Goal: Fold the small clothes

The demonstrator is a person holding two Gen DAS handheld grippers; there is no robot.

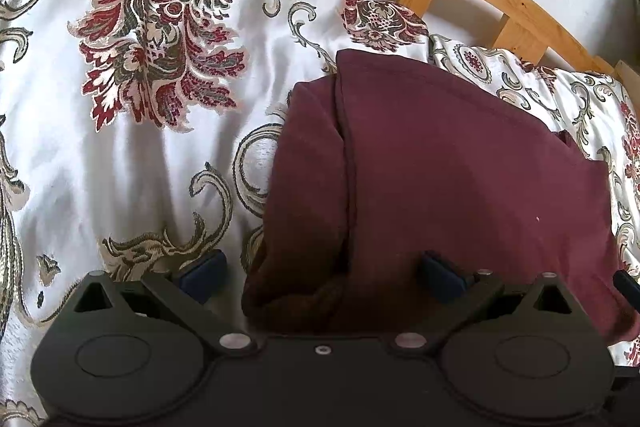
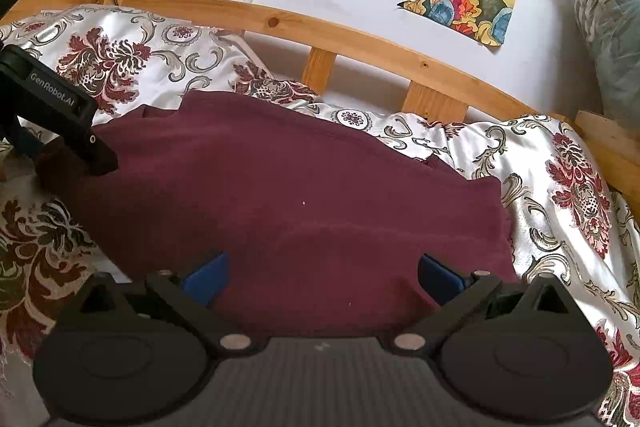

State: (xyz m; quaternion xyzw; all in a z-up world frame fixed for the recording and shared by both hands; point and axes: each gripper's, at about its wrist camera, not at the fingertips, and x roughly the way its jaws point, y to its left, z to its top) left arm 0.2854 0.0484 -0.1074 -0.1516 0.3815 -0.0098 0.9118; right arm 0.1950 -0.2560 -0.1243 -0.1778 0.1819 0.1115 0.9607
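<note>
On the floral bedspread (image 1: pixel 132 163), both released tools (image 1: pixel 322 273) (image 2: pixel 322 273) straddle the maroon garment's (image 2: pixel 280 195) near edge.

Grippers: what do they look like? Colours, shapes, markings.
Both match: left gripper and right gripper have matte black bodies, two round lobes, angled black linkage bars with silver pivot pins, and blue finger pads. The right one's centre plate is ribbed grey. White "GenRobot.AI" lettering marks the left unit's side. No cables or sleeves visible.
</note>
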